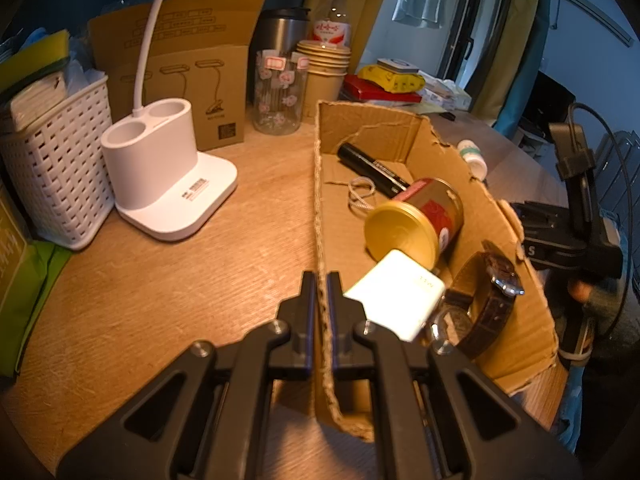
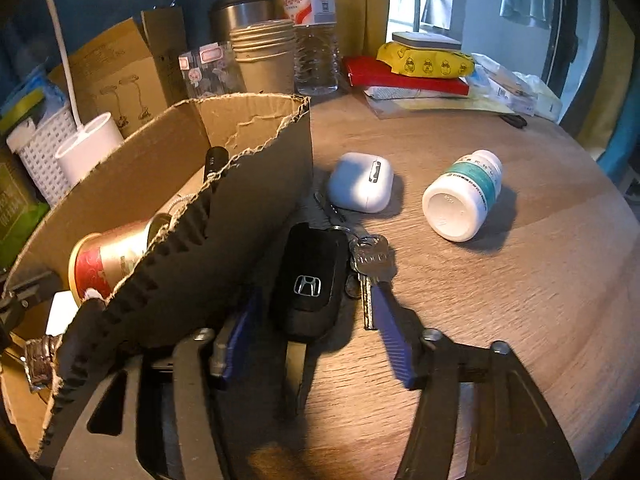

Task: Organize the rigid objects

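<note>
My left gripper point(image 1: 322, 280) is shut on the left wall of the open cardboard box point(image 1: 320, 208). Inside the box lie a black marker point(image 1: 372, 169), a gold-lidded red can point(image 1: 416, 220), a white charger point(image 1: 394, 294), a brown-strap watch point(image 1: 494, 300) and a loop of string point(image 1: 362, 196). My right gripper point(image 2: 314, 312) is open on the table beside the box point(image 2: 256, 208), its fingers either side of a black Honda car key point(image 2: 308, 280) with metal keys point(image 2: 368, 268). A white earbuds case point(image 2: 360, 182) and a white pill bottle point(image 2: 464, 200) lie beyond.
At the back stand a white lamp base point(image 1: 160, 160), a white basket point(image 1: 52, 168), a cardboard carton point(image 1: 180, 68), a glass jar point(image 1: 278, 92), paper cups point(image 1: 324, 64), a steel mug point(image 1: 280, 28), a water bottle point(image 2: 312, 28) and a red and yellow stack point(image 2: 416, 68).
</note>
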